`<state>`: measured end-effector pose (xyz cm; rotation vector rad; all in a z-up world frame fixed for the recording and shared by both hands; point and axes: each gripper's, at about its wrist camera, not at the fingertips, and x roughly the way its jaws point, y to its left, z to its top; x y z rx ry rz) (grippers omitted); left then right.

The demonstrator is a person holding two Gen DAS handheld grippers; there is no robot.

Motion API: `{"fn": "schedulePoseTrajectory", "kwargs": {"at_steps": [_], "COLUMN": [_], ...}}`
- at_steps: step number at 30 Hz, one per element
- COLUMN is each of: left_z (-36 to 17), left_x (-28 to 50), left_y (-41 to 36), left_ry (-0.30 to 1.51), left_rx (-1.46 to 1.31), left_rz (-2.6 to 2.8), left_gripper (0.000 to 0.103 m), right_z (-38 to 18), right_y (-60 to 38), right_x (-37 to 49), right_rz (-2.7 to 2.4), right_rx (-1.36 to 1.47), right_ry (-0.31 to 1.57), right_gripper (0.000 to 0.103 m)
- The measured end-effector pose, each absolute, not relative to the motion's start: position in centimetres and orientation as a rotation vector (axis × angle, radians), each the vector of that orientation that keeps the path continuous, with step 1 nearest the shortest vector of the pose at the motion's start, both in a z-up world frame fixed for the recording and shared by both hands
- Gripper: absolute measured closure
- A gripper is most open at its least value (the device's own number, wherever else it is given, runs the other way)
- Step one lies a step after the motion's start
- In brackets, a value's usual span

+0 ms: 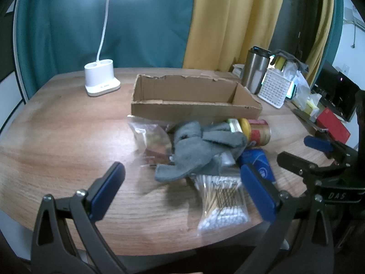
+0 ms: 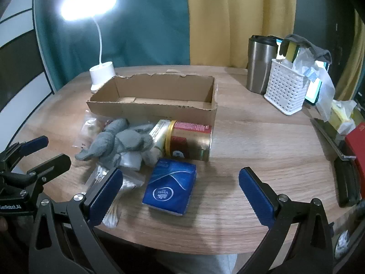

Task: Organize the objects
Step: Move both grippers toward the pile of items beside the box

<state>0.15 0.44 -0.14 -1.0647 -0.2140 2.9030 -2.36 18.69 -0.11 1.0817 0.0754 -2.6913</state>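
Observation:
An open cardboard box [image 1: 194, 105] [image 2: 155, 107] stands mid-table. In front of it lies a pile: a grey cloth [image 1: 200, 150] [image 2: 118, 141], a red and gold can [image 1: 257, 132] [image 2: 189, 141] on its side, a blue tissue pack [image 2: 170, 187] [image 1: 260, 162], a bag of cotton swabs [image 1: 222, 203] [image 2: 111, 207] and a clear snack bag [image 1: 150, 137] [image 2: 91, 125]. My left gripper [image 1: 182, 189] is open and empty, just before the swabs. My right gripper [image 2: 180, 196] is open and empty, around the tissue pack without touching it.
A white desk lamp [image 1: 101, 80] [image 2: 101, 73] stands at the back left. A steel tumbler [image 1: 255, 70] [image 2: 260, 64] and white basket [image 1: 275, 86] [image 2: 285, 91] stand at the back right. A red box [image 1: 333, 125] [image 2: 357, 146] lies at the right edge.

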Motion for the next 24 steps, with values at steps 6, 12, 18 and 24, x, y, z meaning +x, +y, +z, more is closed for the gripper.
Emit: {"fn": "schedulePoseTrajectory", "kwargs": {"at_steps": [6, 12, 18, 24], "left_z": [-0.20, -0.23, -0.22, -0.39], "left_x": [0.18, 0.18, 0.17, 0.17], "left_y": [0.37, 0.33, 0.32, 0.29], "left_ry": [-0.217, -0.219, -0.219, -0.218], "left_rx": [-1.065, -1.066, -1.066, -1.072], "left_rz": [2.905, 2.904, 2.904, 2.902], "left_gripper": [0.001, 0.001, 0.001, 0.001], "right_z": [-0.19, -0.18, -0.35, -0.32], "right_y": [18.66, 18.74, 18.56, 18.57], "right_x": [-2.40, -2.35, -2.40, -2.33], "right_rz": [-2.690, -2.689, -2.689, -2.685], "right_rx": [1.084, 1.083, 1.091, 1.090], "right_ry": [0.078, 0.074, 0.078, 0.079], "right_gripper": [0.000, 0.000, 0.000, 0.000]}}
